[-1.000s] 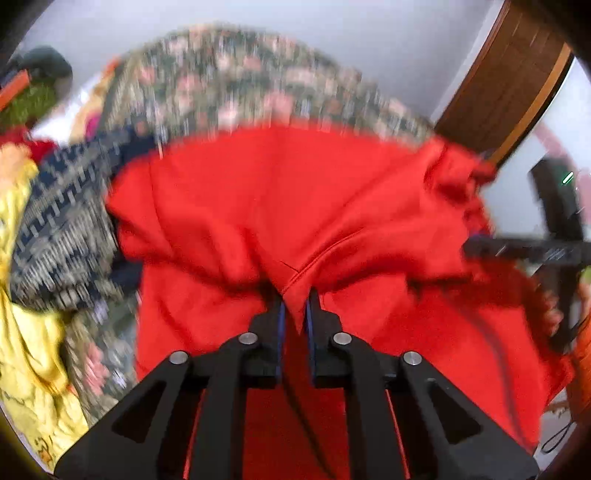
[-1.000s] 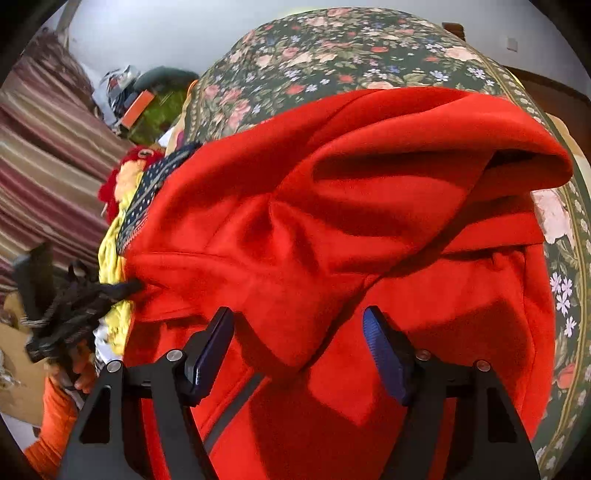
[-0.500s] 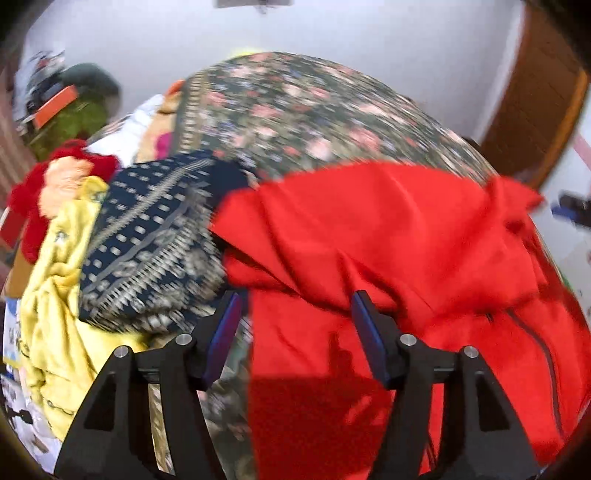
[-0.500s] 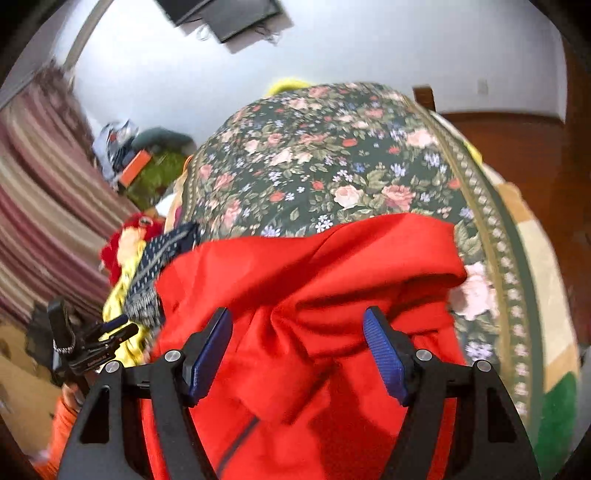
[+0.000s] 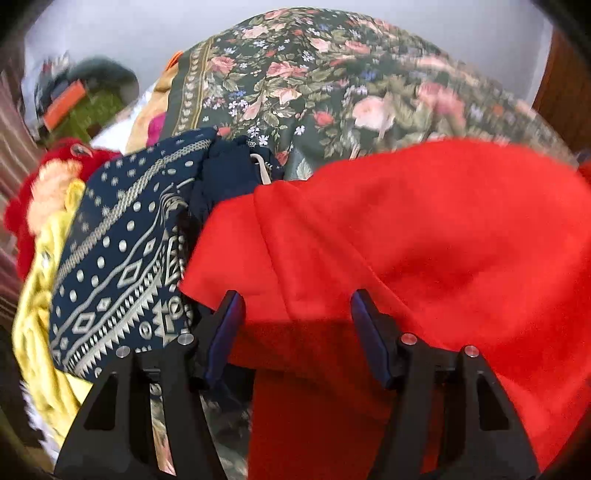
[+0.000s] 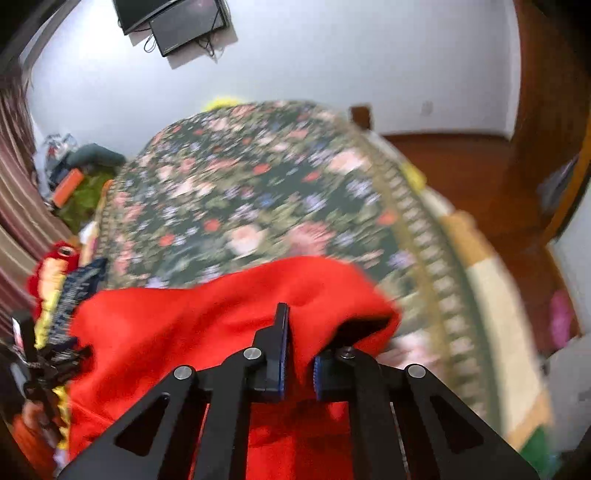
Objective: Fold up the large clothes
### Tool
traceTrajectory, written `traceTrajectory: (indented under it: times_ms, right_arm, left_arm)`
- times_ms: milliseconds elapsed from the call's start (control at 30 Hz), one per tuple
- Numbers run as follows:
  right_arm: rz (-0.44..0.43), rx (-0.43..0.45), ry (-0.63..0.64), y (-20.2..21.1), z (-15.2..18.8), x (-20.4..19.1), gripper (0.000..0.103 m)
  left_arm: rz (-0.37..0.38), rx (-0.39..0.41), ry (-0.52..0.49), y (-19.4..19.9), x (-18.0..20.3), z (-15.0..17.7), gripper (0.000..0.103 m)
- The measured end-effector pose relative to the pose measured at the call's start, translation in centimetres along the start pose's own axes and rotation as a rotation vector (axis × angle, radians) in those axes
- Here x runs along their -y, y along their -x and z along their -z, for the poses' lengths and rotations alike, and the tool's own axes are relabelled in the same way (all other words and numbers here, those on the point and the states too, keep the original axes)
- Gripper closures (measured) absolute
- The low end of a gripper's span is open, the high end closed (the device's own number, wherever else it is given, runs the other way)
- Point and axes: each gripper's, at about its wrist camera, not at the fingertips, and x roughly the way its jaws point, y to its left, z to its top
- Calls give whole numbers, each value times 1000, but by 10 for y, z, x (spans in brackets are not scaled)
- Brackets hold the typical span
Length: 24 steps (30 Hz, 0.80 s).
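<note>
The red fleece garment [image 5: 424, 236], heaped on the floral bedspread [image 5: 314, 81], is judged soft, bulky and limp, best taken at an edge: a fold is pinched by the just-closed right gripper [image 6: 297, 354], while the left gripper [image 5: 295, 325] is held apart above it.

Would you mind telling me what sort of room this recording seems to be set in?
Most likely a bedroom. A bed under a floral bedspread fills the view, loose clothes such as a red garment are piled on it, and a screen hangs on the wall.
</note>
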Motion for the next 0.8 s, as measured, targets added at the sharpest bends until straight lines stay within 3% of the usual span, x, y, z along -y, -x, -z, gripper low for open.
traceTrajectory:
  times_ms: [133, 233, 367, 500, 800]
  right_arm:
    - [87, -61, 62, -10, 4, 28, 96]
    - [108, -105, 110, -23, 15, 36, 96]
    - [168, -68, 186, -18, 20, 30, 96]
    - [230, -71, 241, -7, 22, 19, 96]
    - [247, -130, 255, 13, 44, 29, 96]
  left_arm:
    - [-66, 15, 26, -7, -7, -2, 33]
    - [-108, 12, 49, -14, -18, -2, 19]
    - [-93, -23, 87, -15, -25, -6, 19]
    - [-181, -20, -20, -9, -14, -5, 19]
    - [-228, -57, -35, -14, -15, 2, 19]
